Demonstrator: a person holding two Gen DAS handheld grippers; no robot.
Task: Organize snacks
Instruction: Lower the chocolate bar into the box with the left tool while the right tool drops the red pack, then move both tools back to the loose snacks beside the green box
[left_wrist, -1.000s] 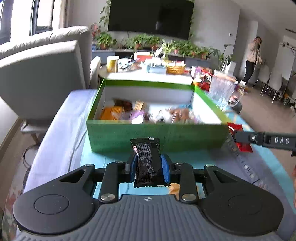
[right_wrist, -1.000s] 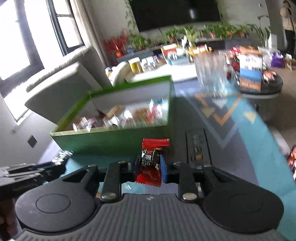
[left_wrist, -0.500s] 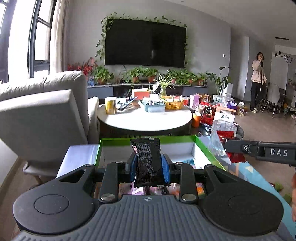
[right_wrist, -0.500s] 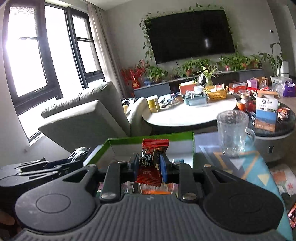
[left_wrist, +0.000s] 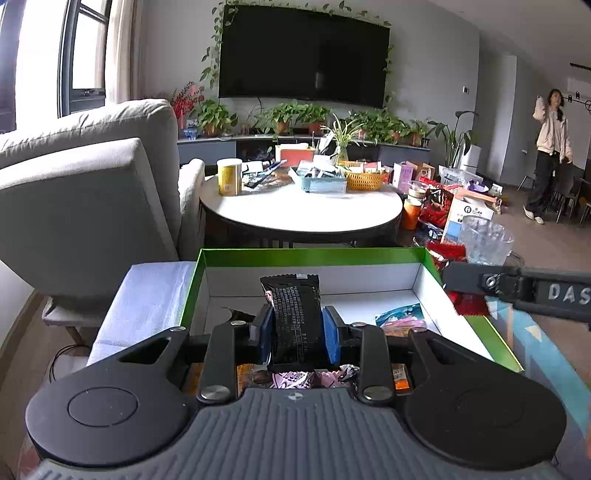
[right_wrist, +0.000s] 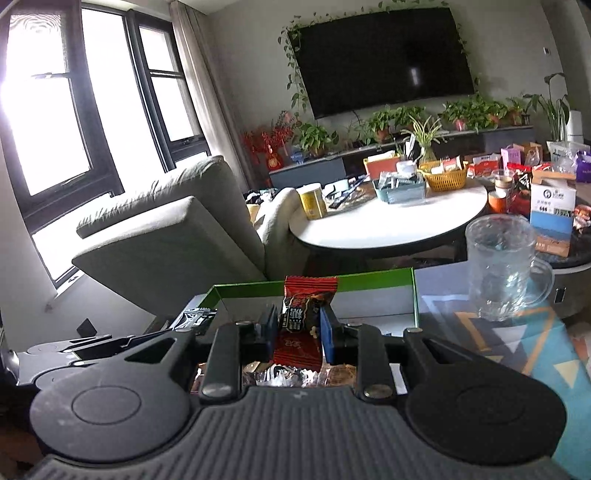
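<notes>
Living room with a wall television (left_wrist: 303, 55), both grippers above a green box (left_wrist: 306, 254) on the bench.

Left gripper (left_wrist: 294, 334) is clamped on an upright black snack packet (left_wrist: 293, 321); right gripper (right_wrist: 298, 332) pinches an upright red candy wrapper (right_wrist: 303, 321). Both packets hang over the open box, where other wrapped snacks (left_wrist: 399, 319) lie. Just right of the box stands a glass mug (right_wrist: 504, 269).

Green box (left_wrist: 369, 254), black wrapper (left_wrist: 293, 317)
</notes>
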